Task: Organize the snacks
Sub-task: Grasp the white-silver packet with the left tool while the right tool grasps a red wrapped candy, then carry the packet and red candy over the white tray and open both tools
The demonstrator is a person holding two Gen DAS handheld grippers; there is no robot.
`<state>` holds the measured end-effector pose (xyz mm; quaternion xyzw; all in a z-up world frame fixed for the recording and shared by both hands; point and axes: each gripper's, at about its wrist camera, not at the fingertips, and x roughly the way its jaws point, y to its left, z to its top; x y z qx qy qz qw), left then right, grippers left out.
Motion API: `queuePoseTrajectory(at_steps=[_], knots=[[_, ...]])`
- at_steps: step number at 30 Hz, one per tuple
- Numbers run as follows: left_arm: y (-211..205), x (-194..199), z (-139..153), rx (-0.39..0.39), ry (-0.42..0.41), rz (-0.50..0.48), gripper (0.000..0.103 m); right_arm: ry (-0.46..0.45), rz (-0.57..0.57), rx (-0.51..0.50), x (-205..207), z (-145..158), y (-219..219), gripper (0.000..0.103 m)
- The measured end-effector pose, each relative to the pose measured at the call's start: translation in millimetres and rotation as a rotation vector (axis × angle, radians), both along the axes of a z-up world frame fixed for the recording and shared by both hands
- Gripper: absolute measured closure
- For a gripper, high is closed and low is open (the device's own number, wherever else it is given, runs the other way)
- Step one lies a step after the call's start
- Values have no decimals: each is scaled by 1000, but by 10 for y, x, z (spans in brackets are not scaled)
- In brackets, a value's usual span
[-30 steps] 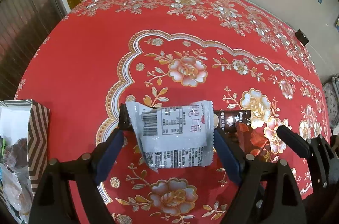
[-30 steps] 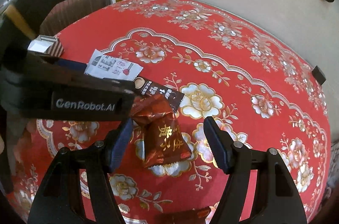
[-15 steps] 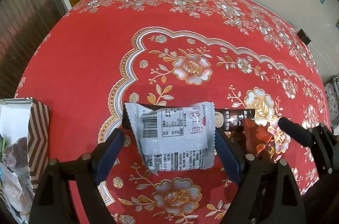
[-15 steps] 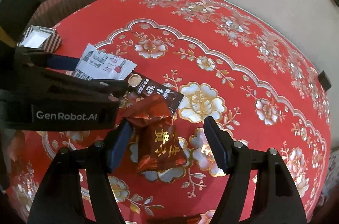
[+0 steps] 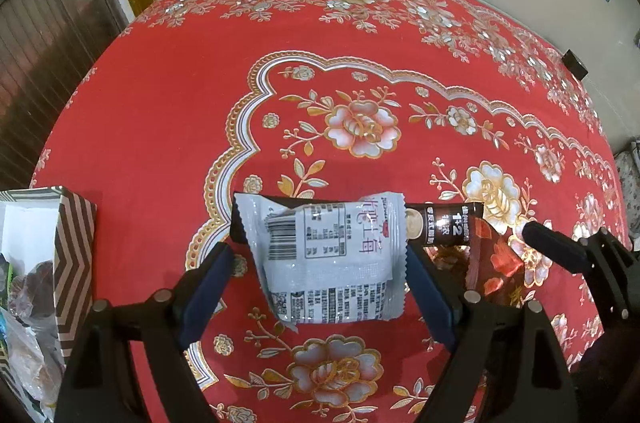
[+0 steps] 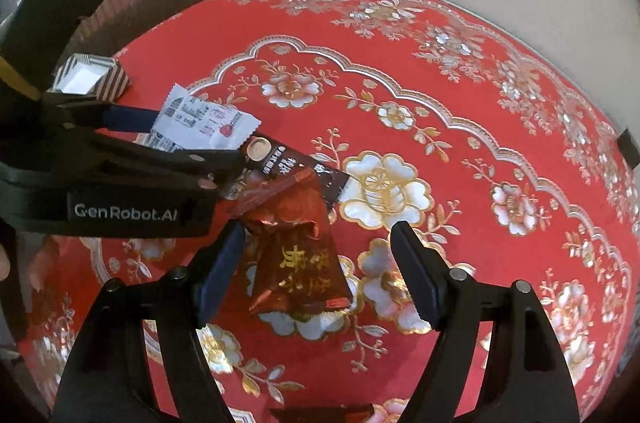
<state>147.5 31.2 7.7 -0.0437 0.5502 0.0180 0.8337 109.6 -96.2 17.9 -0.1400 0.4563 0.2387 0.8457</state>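
Two grippers work side by side over the red flowered tablecloth (image 5: pixel 160 127); the left gripper (image 5: pixel 320 275) stands wide open around a white snack packet (image 5: pixel 332 255), its fingers clear of it; the right gripper (image 6: pixel 316 263), equally spread, straddles a red snack packet (image 6: pixel 300 263); a dark coffee sachet (image 5: pixel 444 223) lies between them, partly under the white packet; a striped box (image 5: pixel 74 263) sits at the left.

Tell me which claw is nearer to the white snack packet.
Left. The left claw is open with the white snack packet lying between its fingers. The right claw is off to the packet's right, open around the red candy packet.
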Motion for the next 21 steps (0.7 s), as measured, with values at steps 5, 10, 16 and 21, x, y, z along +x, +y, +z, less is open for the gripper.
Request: queuePoseTrajectory(at_steps=[5,10,16,21], knots=[[-22,-40,24,53,-31,-4,34,34,-26,42,-34,-53,35,66],[34,-116,87,30,-41,-22,46,19,-53,49,-181,-40,62,68],[104,-311,123,27,-46,-32,47,8,-88,107,-365,2,15,68],[180,-582,212,2,-65,-38,47,11,-104,147,-562,-4,-3,68]])
